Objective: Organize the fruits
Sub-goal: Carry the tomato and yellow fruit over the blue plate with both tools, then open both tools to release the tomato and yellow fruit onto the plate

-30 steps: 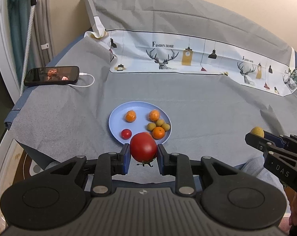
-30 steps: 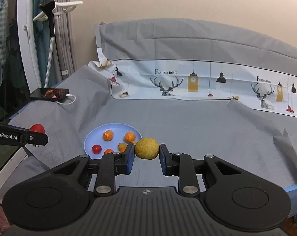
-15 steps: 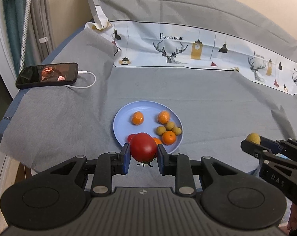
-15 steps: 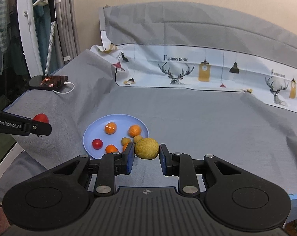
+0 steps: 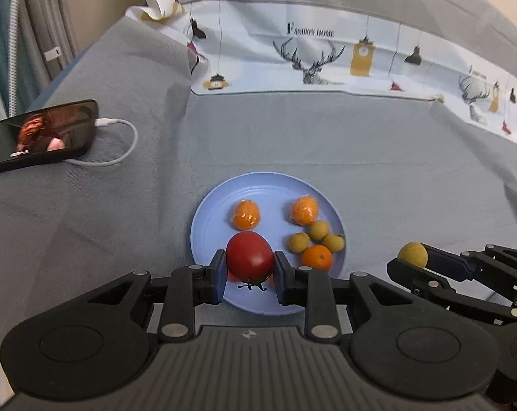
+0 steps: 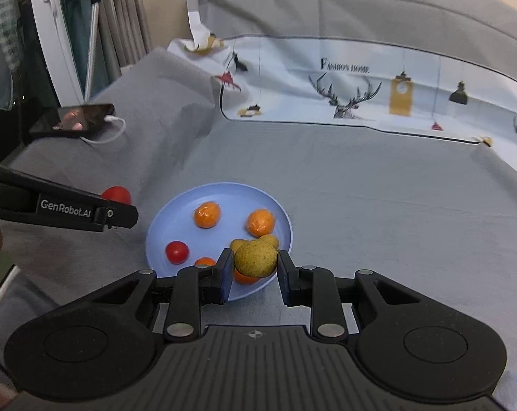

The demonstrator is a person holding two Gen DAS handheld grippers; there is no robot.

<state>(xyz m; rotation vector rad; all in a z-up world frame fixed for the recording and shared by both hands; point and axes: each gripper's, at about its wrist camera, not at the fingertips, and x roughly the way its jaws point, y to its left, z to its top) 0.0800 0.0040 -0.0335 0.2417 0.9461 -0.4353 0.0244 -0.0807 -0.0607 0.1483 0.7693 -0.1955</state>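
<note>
While our left gripper (image 5: 250, 275) clamps the round red tomato (image 5: 249, 257) over the light-blue plastic plate (image 5: 207, 219), our right gripper (image 6: 255, 279) grips a yellow-green fruit (image 6: 255, 259).

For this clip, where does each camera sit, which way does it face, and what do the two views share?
Left wrist: sits on the left gripper, looks forward over the blue plate; its fingers clamp a red tomato; the right gripper enters at the right edge.
Right wrist: sits on the right gripper, facing the plate from the other side; it clamps a yellow-green fruit; the left gripper enters at the left edge.
Shared: plate, both held fruits, phone, grey cloth.
</note>
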